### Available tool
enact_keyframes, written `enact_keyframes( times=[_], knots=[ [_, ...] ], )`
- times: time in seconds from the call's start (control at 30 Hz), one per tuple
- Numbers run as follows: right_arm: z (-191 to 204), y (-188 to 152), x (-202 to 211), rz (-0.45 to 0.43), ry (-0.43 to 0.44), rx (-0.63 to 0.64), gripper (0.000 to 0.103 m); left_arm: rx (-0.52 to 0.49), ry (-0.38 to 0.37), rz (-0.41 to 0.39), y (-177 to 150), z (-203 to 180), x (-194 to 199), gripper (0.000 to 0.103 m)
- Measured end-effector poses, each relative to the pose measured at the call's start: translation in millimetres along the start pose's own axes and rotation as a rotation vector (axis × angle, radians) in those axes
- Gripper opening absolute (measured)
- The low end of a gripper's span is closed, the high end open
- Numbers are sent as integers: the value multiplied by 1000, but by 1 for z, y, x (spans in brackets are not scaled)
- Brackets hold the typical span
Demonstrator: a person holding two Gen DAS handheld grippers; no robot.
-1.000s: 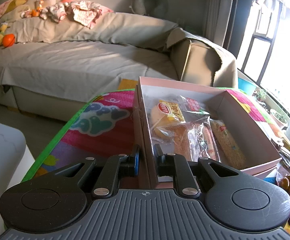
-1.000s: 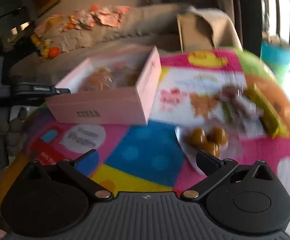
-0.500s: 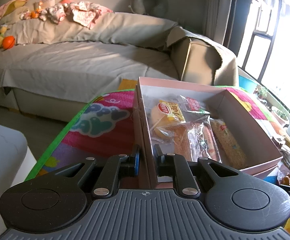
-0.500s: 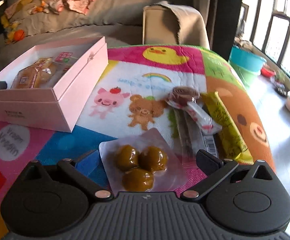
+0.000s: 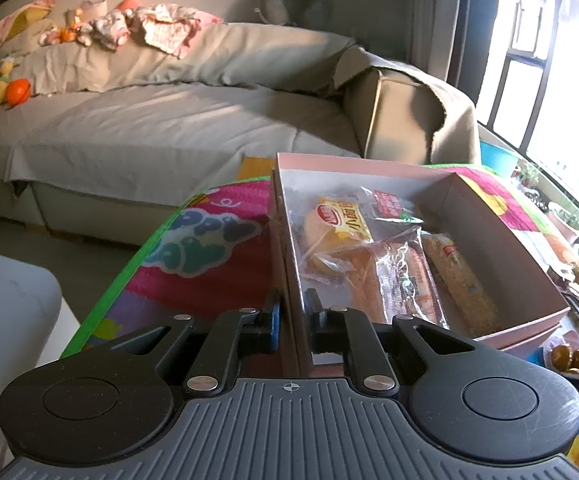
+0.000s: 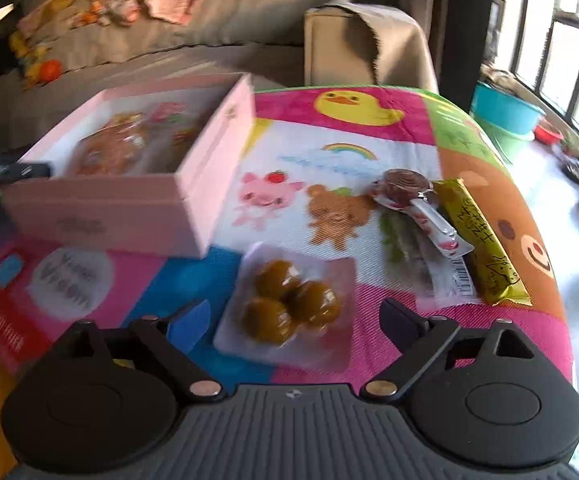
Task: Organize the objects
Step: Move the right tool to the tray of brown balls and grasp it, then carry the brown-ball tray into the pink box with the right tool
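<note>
A pink box (image 5: 501, 236) sits open on a colourful play mat, with several wrapped snacks (image 5: 373, 256) inside. My left gripper (image 5: 293, 312) is shut on the box's near wall, one finger inside and one outside. The box also shows in the right wrist view (image 6: 129, 204). My right gripper (image 6: 293, 312) is open, its fingers on either side of a clear packet of three brown balls (image 6: 289, 304) lying on the mat. The packet also shows in the left wrist view (image 5: 569, 356).
Right of the packet lie a yellow-green snack bar (image 6: 481, 240), a lollipop-like wrapped sweet (image 6: 413, 196) and a clear wrapper (image 6: 405, 252). A grey sofa (image 5: 149, 120) stands behind the mat. A teal tub (image 6: 505, 112) and plant pots stand by the window.
My right gripper has swung toward the packet of brown balls and now straddles it. The left gripper has kept its hold on the box wall, barely moving.
</note>
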State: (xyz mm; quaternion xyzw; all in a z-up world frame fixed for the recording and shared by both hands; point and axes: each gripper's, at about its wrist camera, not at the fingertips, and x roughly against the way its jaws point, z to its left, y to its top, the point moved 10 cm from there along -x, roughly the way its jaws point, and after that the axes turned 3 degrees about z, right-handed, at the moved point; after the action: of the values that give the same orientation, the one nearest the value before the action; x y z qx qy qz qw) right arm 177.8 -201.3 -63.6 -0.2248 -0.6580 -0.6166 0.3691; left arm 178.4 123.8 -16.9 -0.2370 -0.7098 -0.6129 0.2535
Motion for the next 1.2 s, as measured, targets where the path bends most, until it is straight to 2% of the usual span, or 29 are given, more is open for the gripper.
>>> enact_keyframes(
  times=[0.07, 0.17, 0.3, 0.47, 0.7, 0.77, 0.97, 1.07, 1.2],
  knots=[
    [-4, 3, -7, 3, -2, -38, 93, -1, -3, -3, -1, 0, 3, 14],
    [5, 5, -10, 0, 9, -7, 91, -8, -1, -4, -1, -1, 4, 14],
    [21, 0, -3, 6, 9, 73, 74, -14, 7, -6, 1, -4, 2, 14],
    [23, -9, 14, 34, -4, 108, 73, -8, 3, -10, 0, -5, 3, 14],
    [16, -15, 59, 6, -40, 110, 73, 2, -4, -12, 0, -5, 3, 15],
    [15, -5, 74, -25, -38, 99, 73, 1, -3, -12, 0, -6, 3, 15],
    [28, 51, 128, -204, -23, 110, 73, 1, -4, -12, 0, -6, 3, 15],
    [41, 87, 146, -284, 13, 109, 73, 0, -6, -12, 0, -6, 3, 15],
    [60, 129, 151, -332, 77, 105, 73, -1, -8, -11, 0, -7, 2, 15]
  ],
)
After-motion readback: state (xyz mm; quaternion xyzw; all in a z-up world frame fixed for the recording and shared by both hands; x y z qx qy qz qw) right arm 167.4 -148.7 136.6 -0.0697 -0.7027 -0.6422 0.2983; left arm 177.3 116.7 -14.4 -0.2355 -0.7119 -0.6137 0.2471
